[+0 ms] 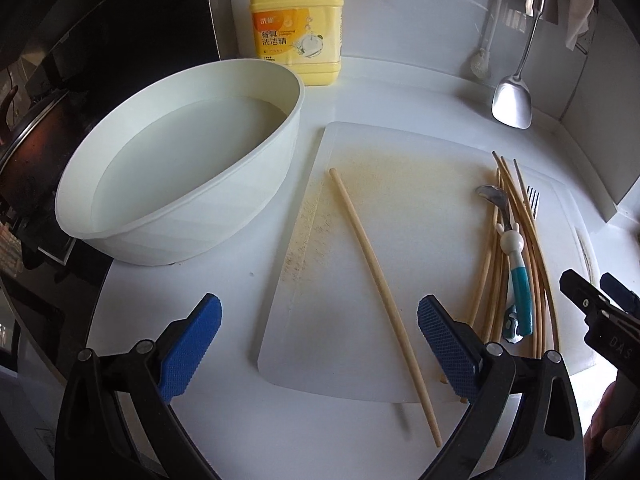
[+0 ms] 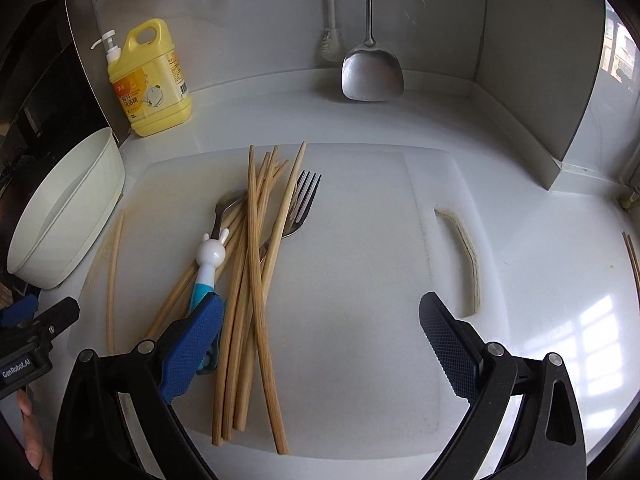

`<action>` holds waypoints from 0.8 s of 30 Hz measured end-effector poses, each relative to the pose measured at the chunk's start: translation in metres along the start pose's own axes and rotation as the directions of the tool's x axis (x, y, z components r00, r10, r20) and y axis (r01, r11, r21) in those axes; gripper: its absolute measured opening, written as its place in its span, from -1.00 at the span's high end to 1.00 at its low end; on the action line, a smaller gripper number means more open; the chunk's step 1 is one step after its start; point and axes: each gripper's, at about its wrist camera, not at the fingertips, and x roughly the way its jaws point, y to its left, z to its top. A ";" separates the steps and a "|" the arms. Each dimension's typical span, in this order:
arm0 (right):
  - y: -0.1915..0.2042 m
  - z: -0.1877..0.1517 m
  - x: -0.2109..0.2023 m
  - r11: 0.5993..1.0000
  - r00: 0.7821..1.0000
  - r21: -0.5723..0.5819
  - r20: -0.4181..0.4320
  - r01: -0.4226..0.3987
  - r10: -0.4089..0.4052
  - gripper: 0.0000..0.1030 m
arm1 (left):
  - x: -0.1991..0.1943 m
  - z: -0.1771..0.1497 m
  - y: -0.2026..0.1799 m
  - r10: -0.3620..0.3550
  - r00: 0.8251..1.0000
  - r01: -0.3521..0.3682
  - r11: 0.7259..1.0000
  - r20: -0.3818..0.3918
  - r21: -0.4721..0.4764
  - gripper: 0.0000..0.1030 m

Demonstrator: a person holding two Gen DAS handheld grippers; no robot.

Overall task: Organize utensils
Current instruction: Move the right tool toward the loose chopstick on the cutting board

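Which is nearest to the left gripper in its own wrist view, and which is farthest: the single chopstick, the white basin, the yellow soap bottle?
From the left gripper:
1. Single chopstick, between the fingers, on the board.
2. White basin, ahead, left.
3. Yellow soap bottle, at the back wall.

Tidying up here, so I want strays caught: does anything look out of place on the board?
Yes. One single chopstick lies alone, apart from the chopstick pile tangled with the fork and rabbit-handled spoon.
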 end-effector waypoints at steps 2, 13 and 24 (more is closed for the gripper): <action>0.000 0.002 0.006 1.000 1.000 -0.009 0.008 -0.001 0.001 -0.83 | 0.005 -0.002 -0.001 -0.013 1.000 0.013 1.000 0.006 -0.015 -0.88; 0.003 0.007 0.024 0.999 0.999 -0.049 0.035 0.023 -0.022 -0.82 | 0.027 -0.010 -0.002 -0.016 1.000 0.017 0.998 0.024 -0.060 -0.88; -0.007 0.007 0.033 0.997 0.998 -0.047 0.035 0.054 -0.052 -0.82 | 0.039 -0.012 -0.003 -0.018 1.000 0.018 0.998 0.010 -0.062 -0.88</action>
